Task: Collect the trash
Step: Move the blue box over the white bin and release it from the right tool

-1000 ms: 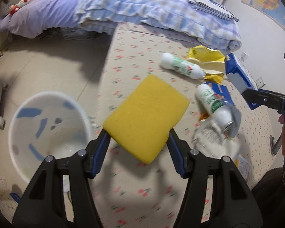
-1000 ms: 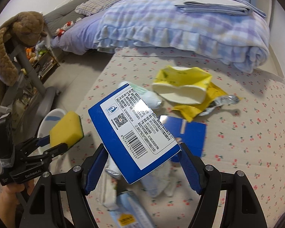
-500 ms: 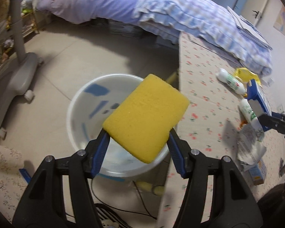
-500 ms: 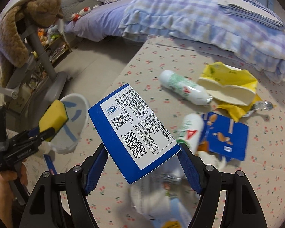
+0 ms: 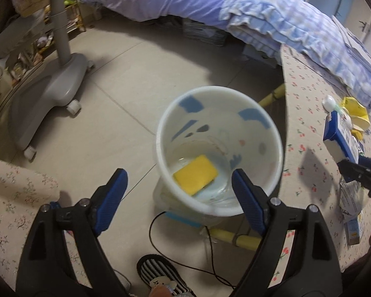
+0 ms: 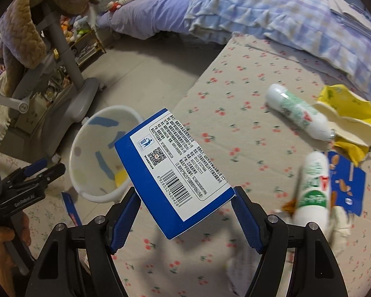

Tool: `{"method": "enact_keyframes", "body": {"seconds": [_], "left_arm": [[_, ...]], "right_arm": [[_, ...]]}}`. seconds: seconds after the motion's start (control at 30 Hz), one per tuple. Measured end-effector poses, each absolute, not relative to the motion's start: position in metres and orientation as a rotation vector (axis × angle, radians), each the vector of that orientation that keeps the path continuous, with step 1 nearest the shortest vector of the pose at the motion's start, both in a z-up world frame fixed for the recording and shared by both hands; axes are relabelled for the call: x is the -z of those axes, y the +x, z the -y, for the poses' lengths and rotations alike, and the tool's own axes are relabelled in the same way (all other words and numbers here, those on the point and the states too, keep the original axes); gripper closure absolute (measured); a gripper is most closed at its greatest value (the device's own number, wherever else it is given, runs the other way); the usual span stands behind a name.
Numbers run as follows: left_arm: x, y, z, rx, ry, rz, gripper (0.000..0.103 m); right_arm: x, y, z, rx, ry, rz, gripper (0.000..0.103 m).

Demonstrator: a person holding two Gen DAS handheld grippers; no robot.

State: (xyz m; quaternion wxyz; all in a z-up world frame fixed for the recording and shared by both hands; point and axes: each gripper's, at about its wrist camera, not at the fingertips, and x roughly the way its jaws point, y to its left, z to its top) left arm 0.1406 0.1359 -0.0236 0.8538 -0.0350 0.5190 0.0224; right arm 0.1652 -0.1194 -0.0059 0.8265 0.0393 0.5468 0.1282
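The yellow sponge (image 5: pixel 195 174) lies at the bottom of the white bin (image 5: pixel 279 148) on the floor. My left gripper (image 5: pixel 178 185) hangs above the bin's near rim, its jaws opening with nothing between them. My right gripper (image 6: pixel 184 209) is shut on a blue and white carton (image 6: pixel 173 170), held over the edge of the cherry-print mat (image 6: pixel 235 148). The bin (image 6: pixel 79 148) shows left of the carton in the right wrist view, with my left gripper (image 6: pixel 49 168) beside it. Two white and green bottles (image 6: pixel 296 113) (image 6: pixel 314 185) and a yellow bag (image 6: pixel 348 118) lie on the mat.
A grey wheeled stand (image 5: pixel 49 84) sits left of the bin. A black cable (image 5: pixel 210 247) and a striped slipper (image 5: pixel 160 277) lie on the floor near me. A flat blue wrapper (image 6: pixel 346 183) and crumpled paper rest on the mat. Bedding (image 6: pixel 272 7) is piled beyond.
My left gripper swung from over the mat to above the bin and let go of the sponge, which dropped into the bin. My right gripper carried the carton leftward towards the bin.
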Motion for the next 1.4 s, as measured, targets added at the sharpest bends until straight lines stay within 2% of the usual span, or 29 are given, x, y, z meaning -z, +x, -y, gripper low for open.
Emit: {"method": "enact_keyframes", "body": {"seconds": [0.17, 0.23, 0.53, 0.57, 0.63, 0.77, 1.4], "left_arm": [[0.022, 0.135, -0.143, -0.094, -0.053, -1.09, 0.013], [0.022, 0.133, -0.144, -0.097, -0.046, -1.087, 0.007], [0.019, 0.129, -0.147, -0.104, -0.059, -1.072, 0.003], [0.019, 0.128, -0.147, -0.104, -0.056, -1.072, 0.002], [0.02, 0.128, -0.147, -0.103, -0.055, -1.075, 0.001], [0.021, 0.128, -0.15, -0.106, -0.072, -1.083, 0.001], [0.015, 0.117, -0.119, -0.02, -0.054, -1.097, 0.001]], "right_arm": [[0.016, 0.172, 0.098, -0.289, 0.072, -1.173, 0.026], [0.018, 0.173, 0.091, -0.298, 0.065, -1.171, 0.026], [0.025, 0.178, 0.057, -0.345, 0.018, -1.107, 0.025], [0.024, 0.179, 0.056, -0.359, 0.022, -1.095, 0.024], [0.021, 0.179, 0.053, -0.375, 0.024, -1.072, 0.015], [0.014, 0.176, 0.051, -0.357, -0.007, -1.049, 0.015], [-0.03, 0.125, 0.147, -0.26, 0.014, -1.017, 0.015]]}}
